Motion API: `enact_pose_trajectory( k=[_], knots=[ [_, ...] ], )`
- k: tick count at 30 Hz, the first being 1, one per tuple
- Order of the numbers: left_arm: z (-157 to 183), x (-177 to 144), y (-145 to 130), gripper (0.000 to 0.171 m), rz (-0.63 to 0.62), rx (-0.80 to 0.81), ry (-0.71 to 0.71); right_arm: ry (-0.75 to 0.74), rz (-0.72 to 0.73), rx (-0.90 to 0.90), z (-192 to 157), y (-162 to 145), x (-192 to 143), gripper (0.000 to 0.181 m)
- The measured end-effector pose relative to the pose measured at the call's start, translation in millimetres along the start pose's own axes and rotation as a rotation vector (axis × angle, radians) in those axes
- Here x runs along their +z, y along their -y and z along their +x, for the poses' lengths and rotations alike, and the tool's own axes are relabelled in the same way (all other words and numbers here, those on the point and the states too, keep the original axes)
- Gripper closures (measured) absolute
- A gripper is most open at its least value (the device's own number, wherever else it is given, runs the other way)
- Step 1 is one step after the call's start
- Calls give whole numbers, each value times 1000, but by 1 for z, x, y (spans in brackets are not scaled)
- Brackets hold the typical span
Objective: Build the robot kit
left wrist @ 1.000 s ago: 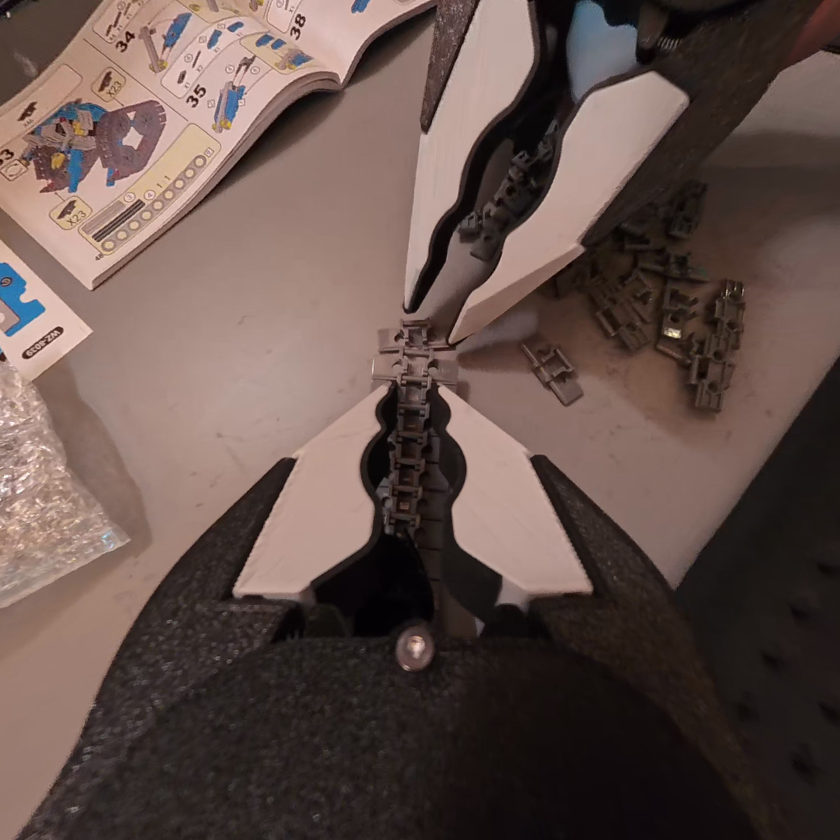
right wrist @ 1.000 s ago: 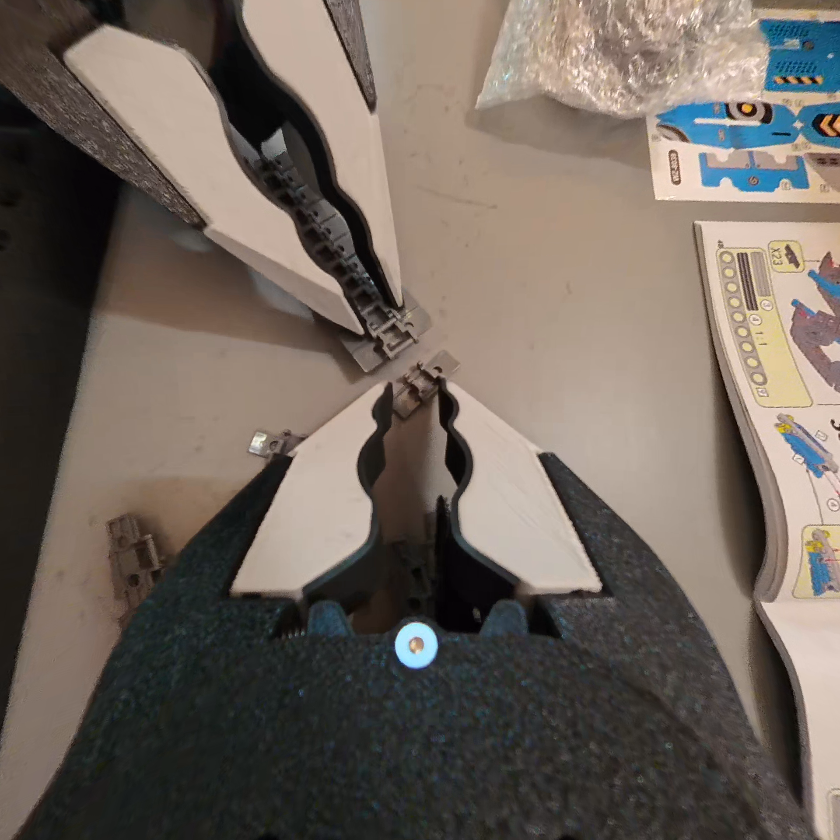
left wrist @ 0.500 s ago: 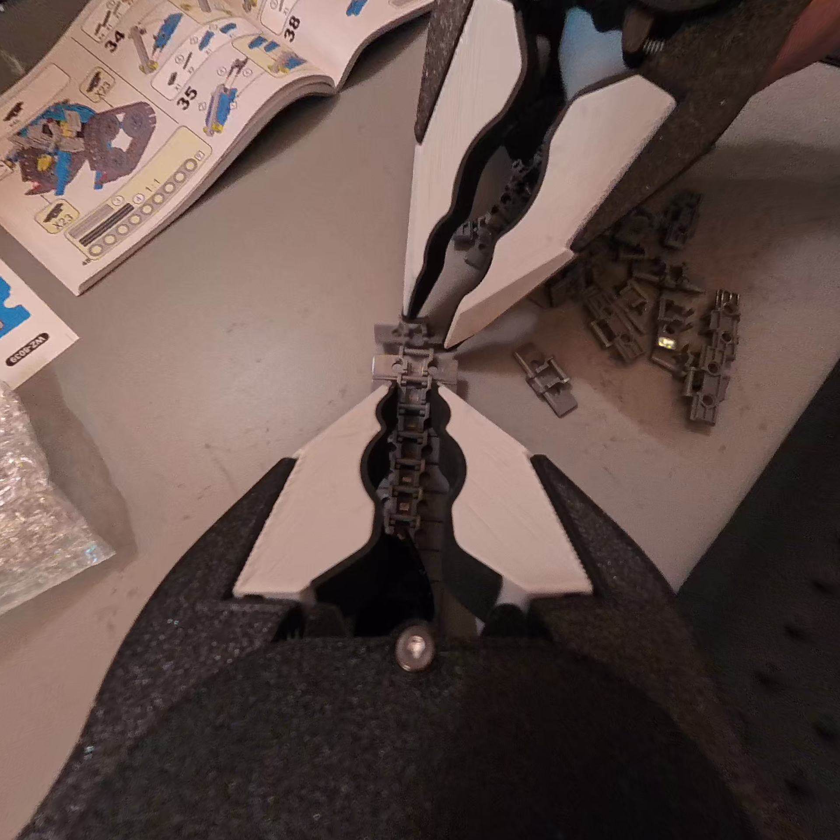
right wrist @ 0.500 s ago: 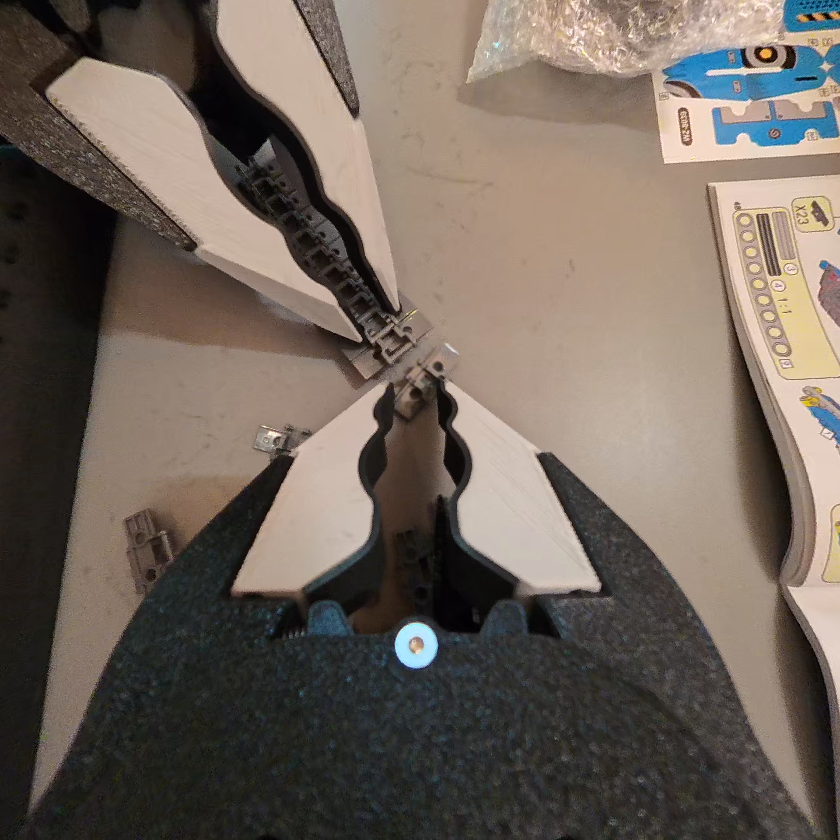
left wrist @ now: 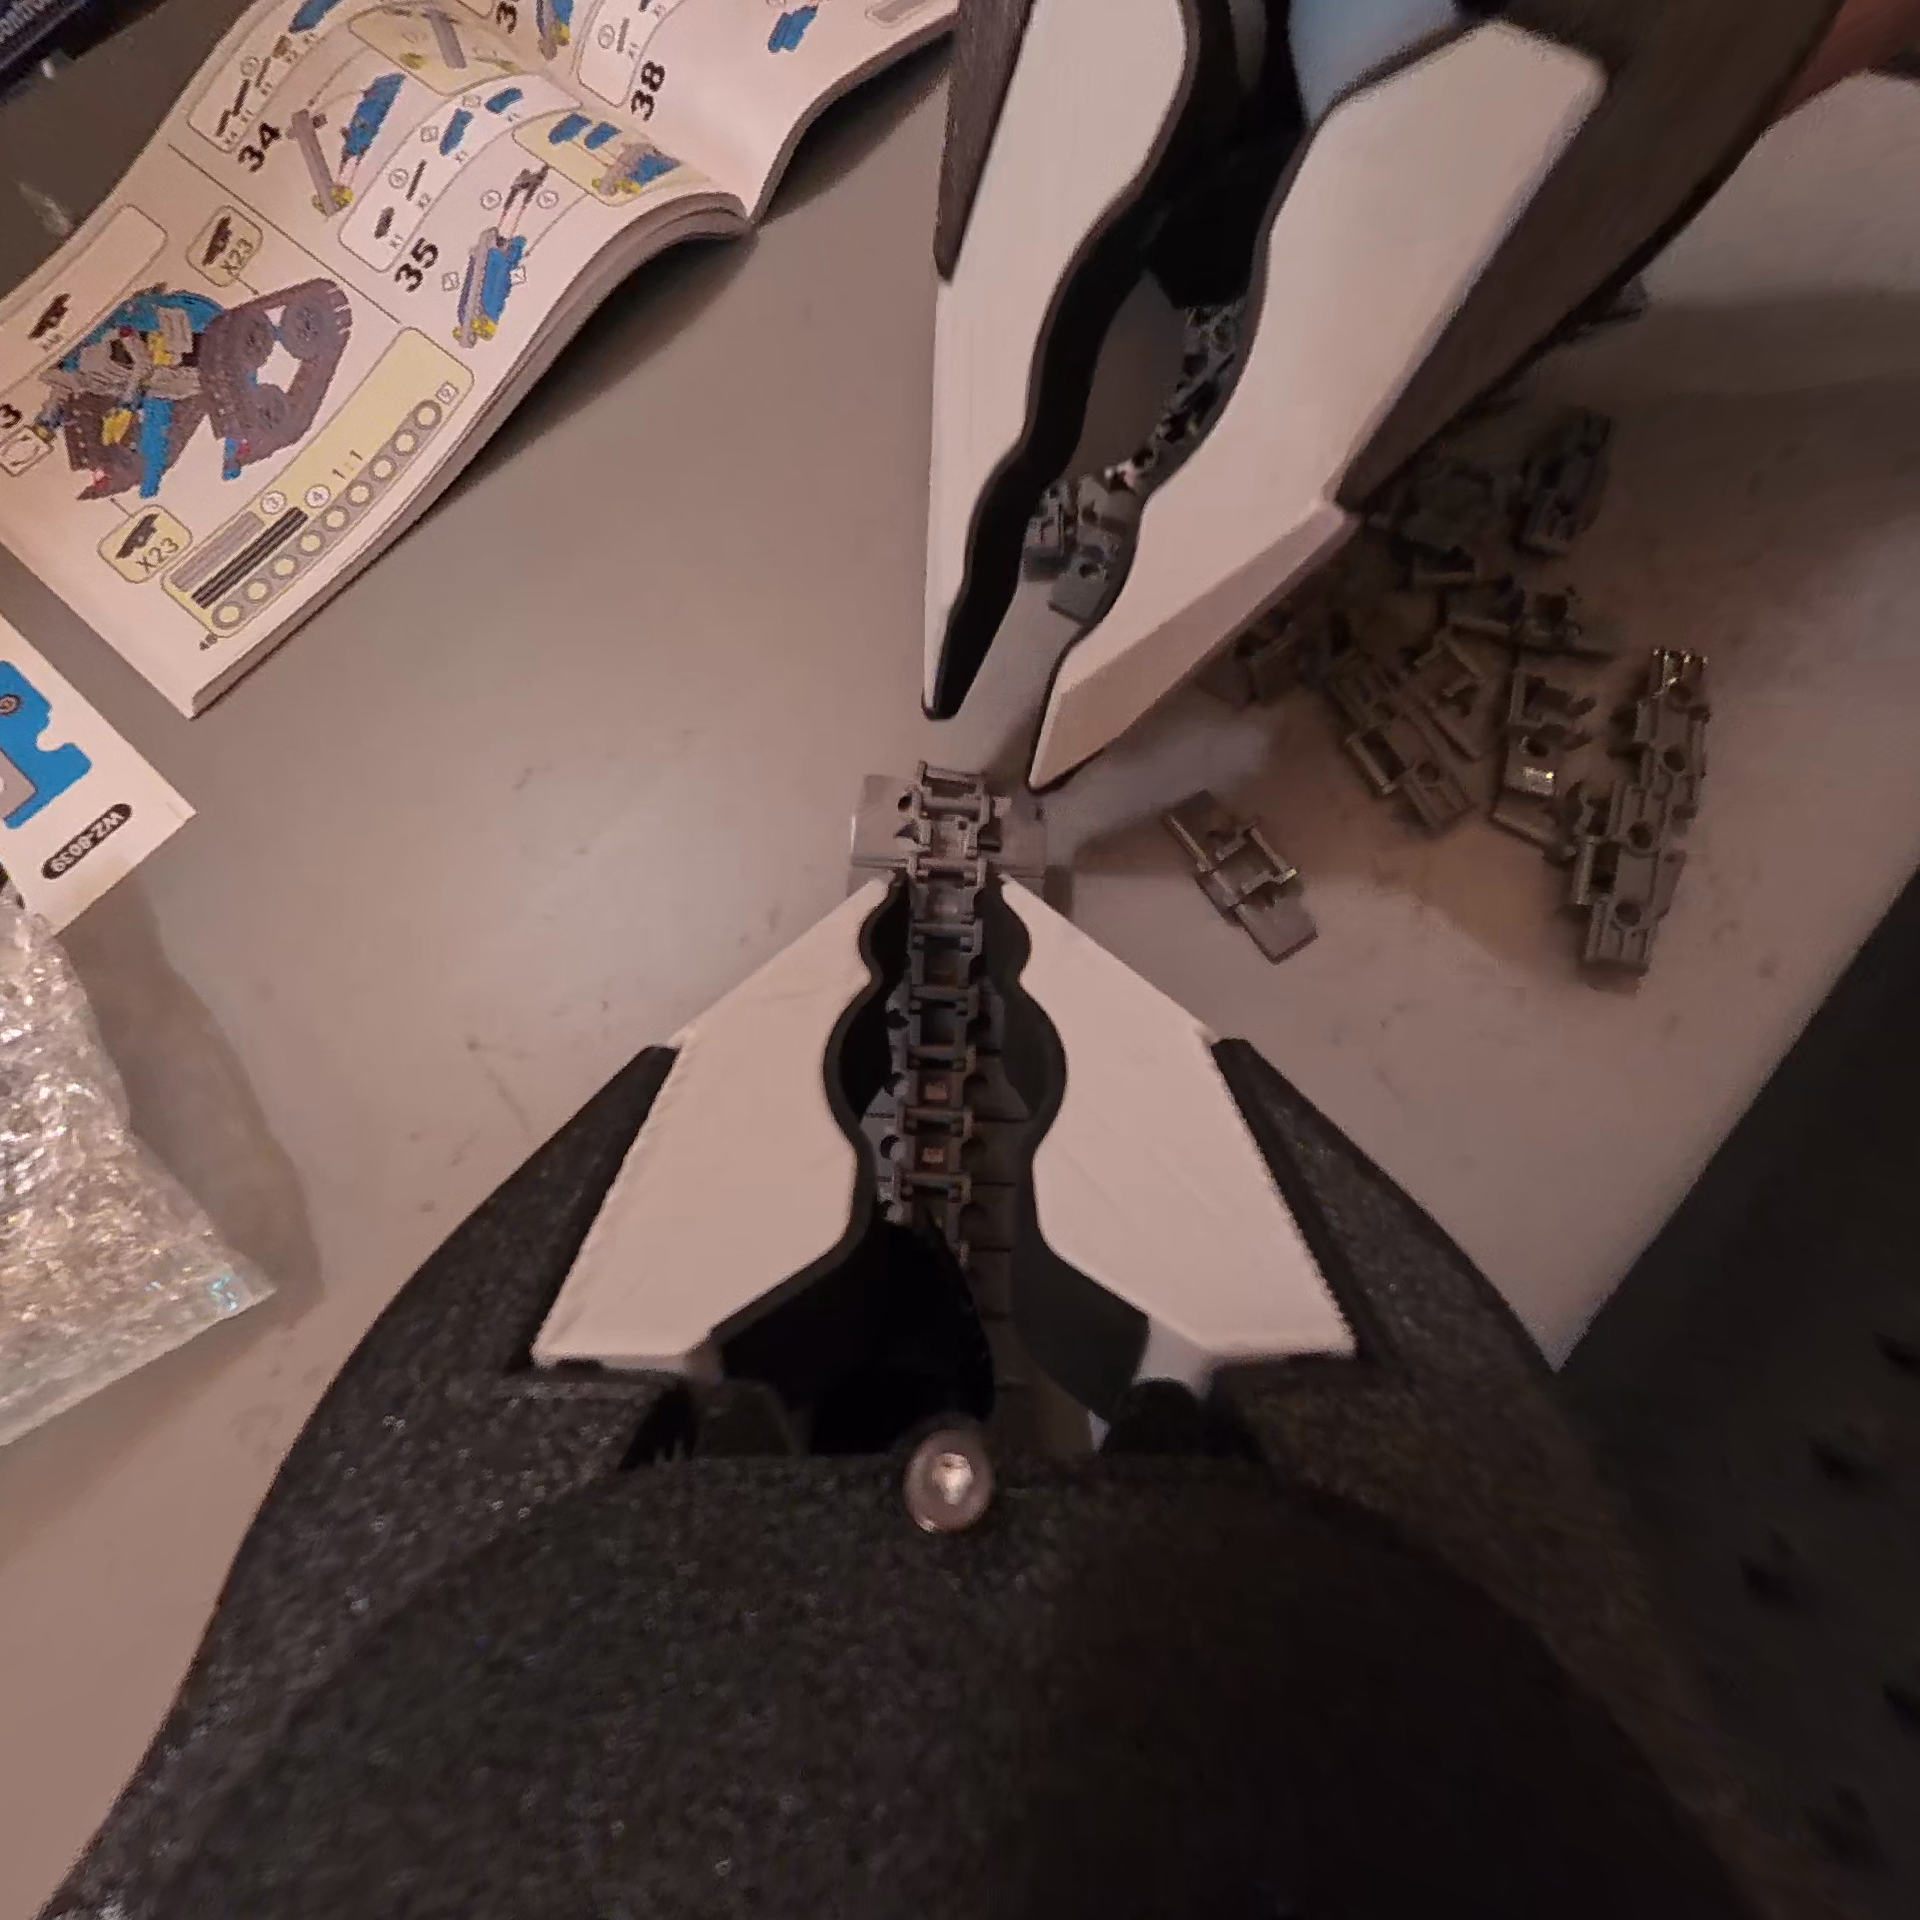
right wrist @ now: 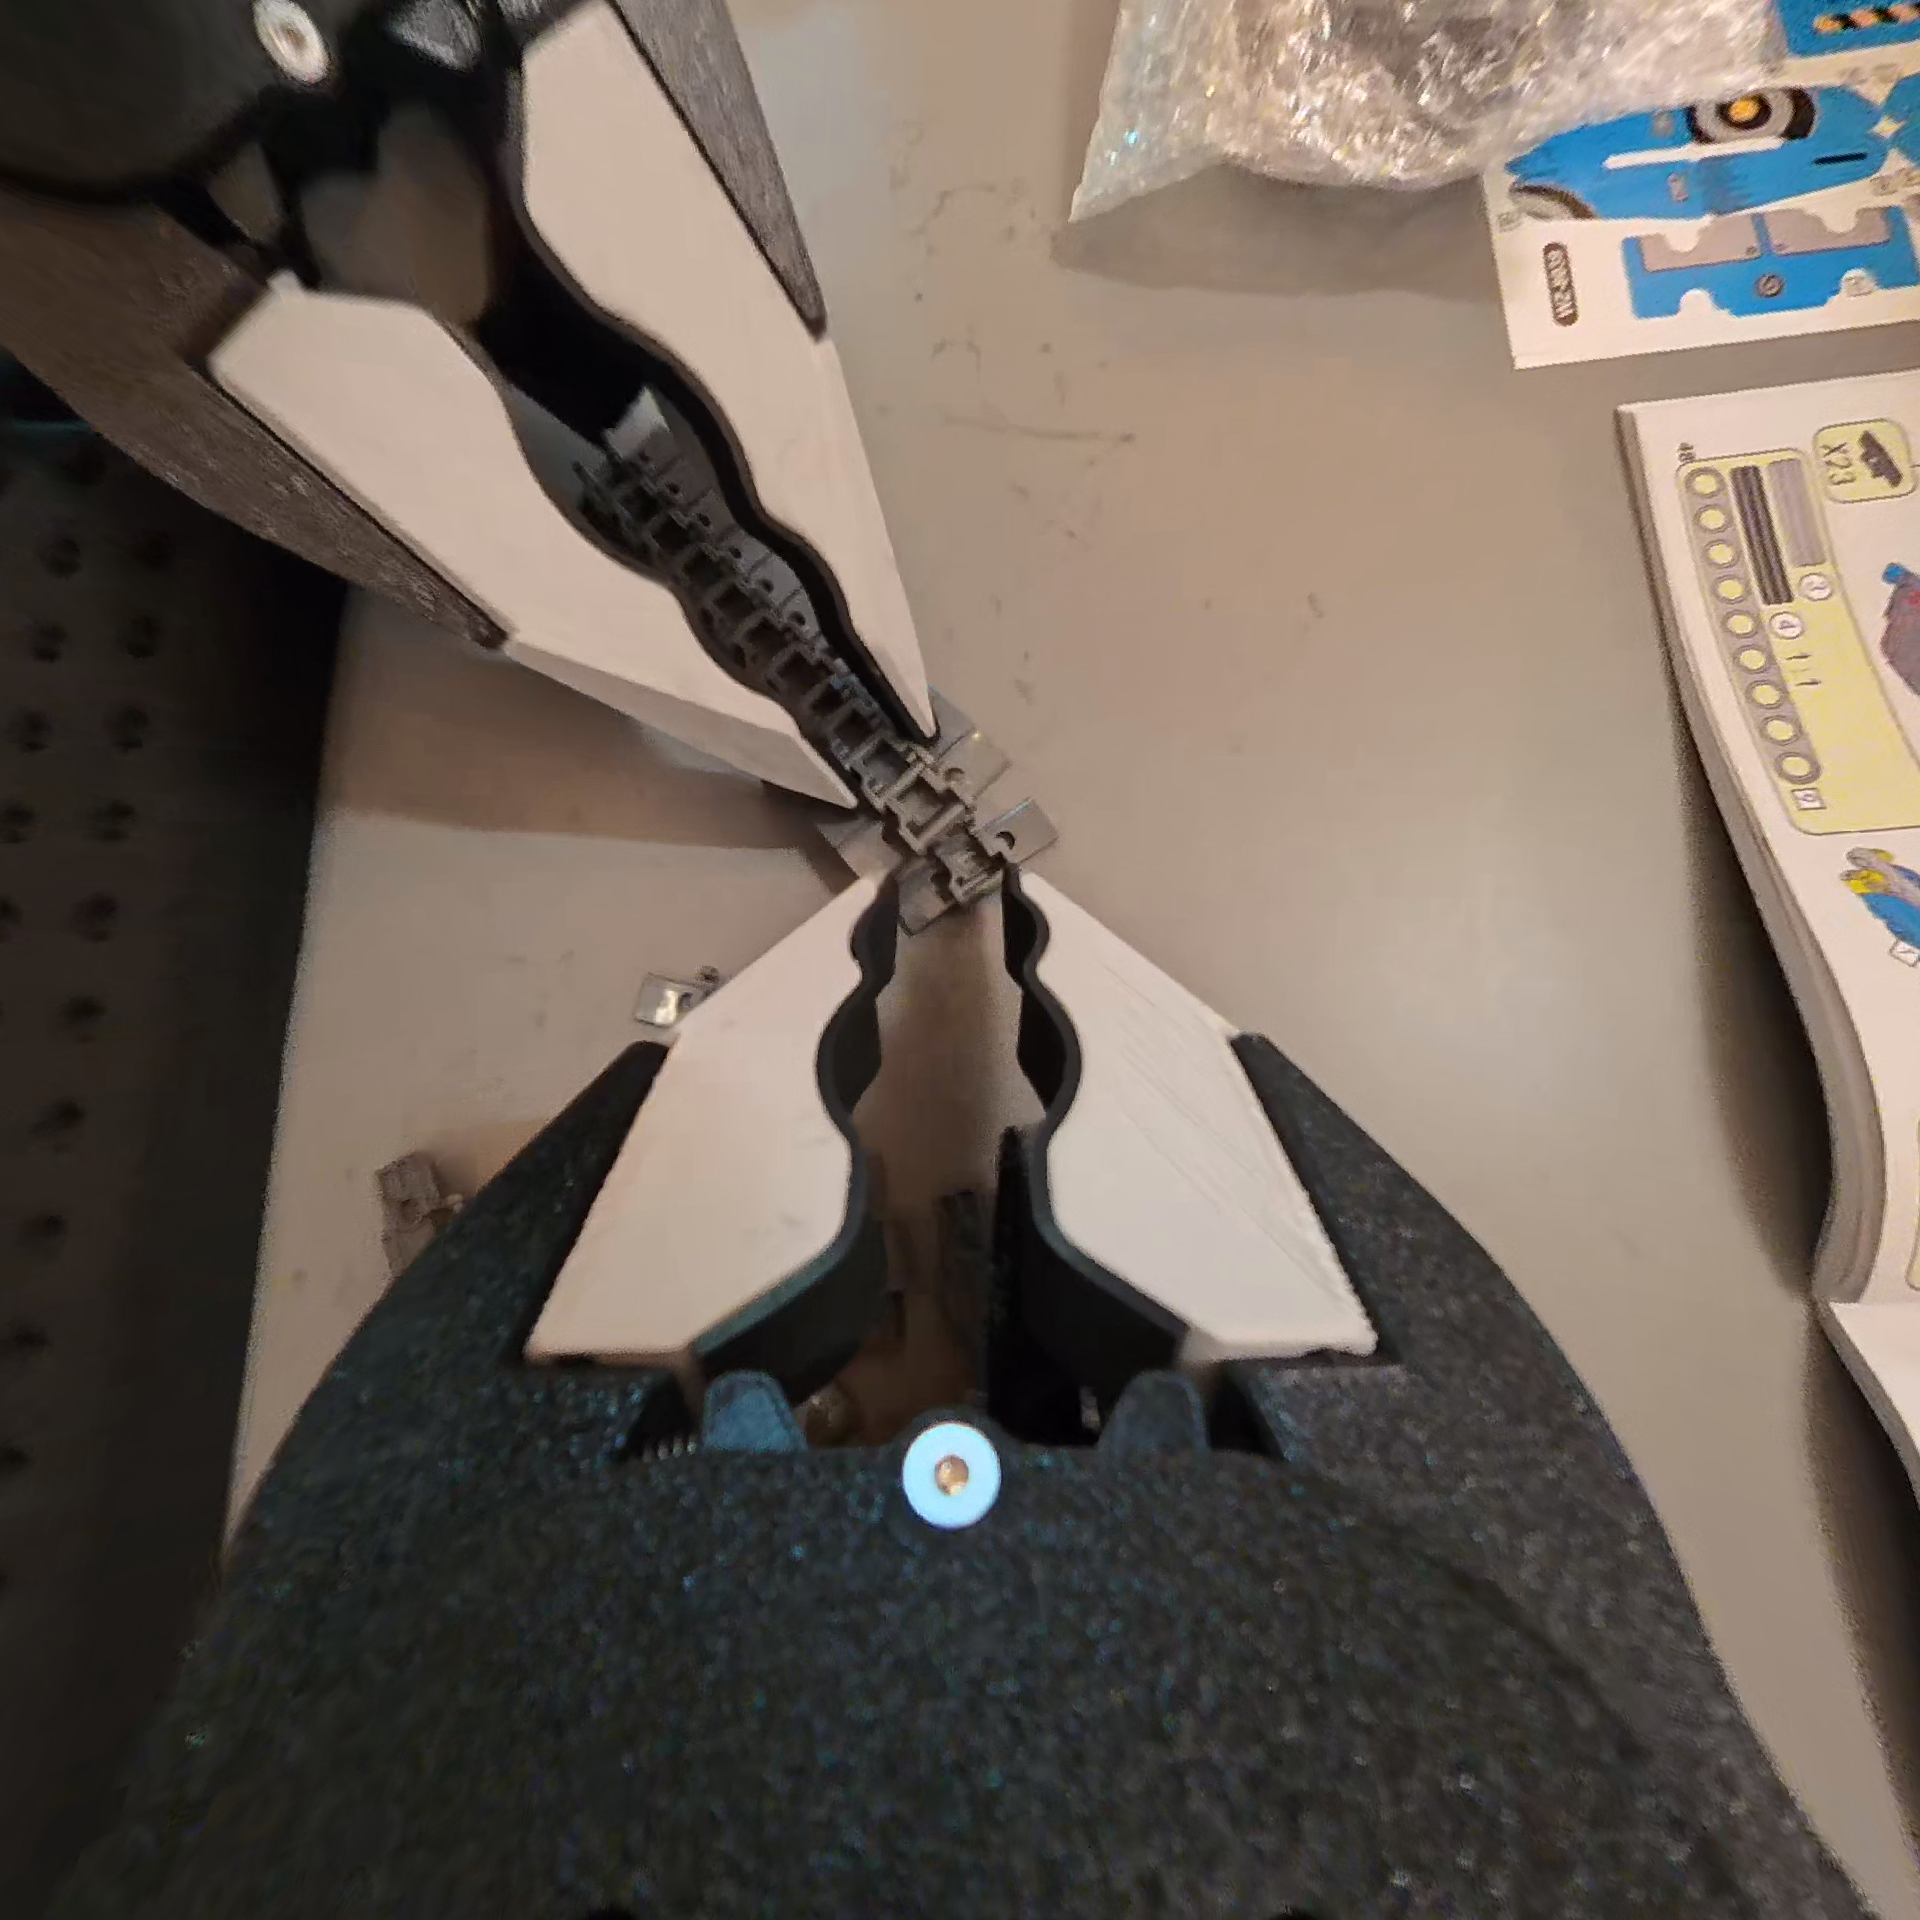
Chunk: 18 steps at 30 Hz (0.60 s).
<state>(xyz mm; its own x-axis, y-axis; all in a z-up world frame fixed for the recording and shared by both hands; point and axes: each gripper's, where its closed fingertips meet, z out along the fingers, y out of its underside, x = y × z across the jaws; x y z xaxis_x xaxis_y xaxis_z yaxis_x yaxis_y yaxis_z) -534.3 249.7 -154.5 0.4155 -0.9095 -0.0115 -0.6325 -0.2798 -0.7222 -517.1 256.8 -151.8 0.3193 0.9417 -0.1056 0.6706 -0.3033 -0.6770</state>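
Observation:
My left gripper (left wrist: 951,883) is shut on a grey track chain (left wrist: 945,1039) that runs back between its fingers. The chain's end link (left wrist: 951,821) sticks out just past the tips. My right gripper (right wrist: 945,883) faces it tip to tip. Its fingers stand slightly apart and hold nothing, with the end link (right wrist: 966,857) just in front of them. In the left wrist view the right gripper (left wrist: 989,748) hangs a little clear of the chain's end. The left gripper (right wrist: 891,764) and chain (right wrist: 790,665) also show in the right wrist view.
A pile of loose grey links (left wrist: 1507,707) and a single link (left wrist: 1236,873) lie on the grey table (left wrist: 623,831). An open instruction booklet (left wrist: 364,312), a sticker sheet (left wrist: 62,769) and a clear plastic bag (left wrist: 83,1195) lie nearby. A dark perforated mat (left wrist: 1766,1247) borders the table.
The single link that my right gripper held at its tips now sits joined to the chain's end. It is out of the right gripper's fingers. The left gripper keeps its hold.

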Motion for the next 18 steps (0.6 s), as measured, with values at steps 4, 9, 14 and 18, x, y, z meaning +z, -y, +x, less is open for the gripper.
enact_pose_trajectory(
  k=[4,9,14,18],
  knots=[
    [0,4,-3,158,-22,8,-8,-9,22,-3,1,2,-1,165],
    [-2,7,-5,158,-29,6,-5,-50,24,-77,1,3,6,178],
    [-2,8,-6,158,-33,10,-7,-104,34,-121,5,9,12,181],
    [-4,6,-7,158,-32,8,-5,-138,9,-114,11,6,13,181]
  ],
)
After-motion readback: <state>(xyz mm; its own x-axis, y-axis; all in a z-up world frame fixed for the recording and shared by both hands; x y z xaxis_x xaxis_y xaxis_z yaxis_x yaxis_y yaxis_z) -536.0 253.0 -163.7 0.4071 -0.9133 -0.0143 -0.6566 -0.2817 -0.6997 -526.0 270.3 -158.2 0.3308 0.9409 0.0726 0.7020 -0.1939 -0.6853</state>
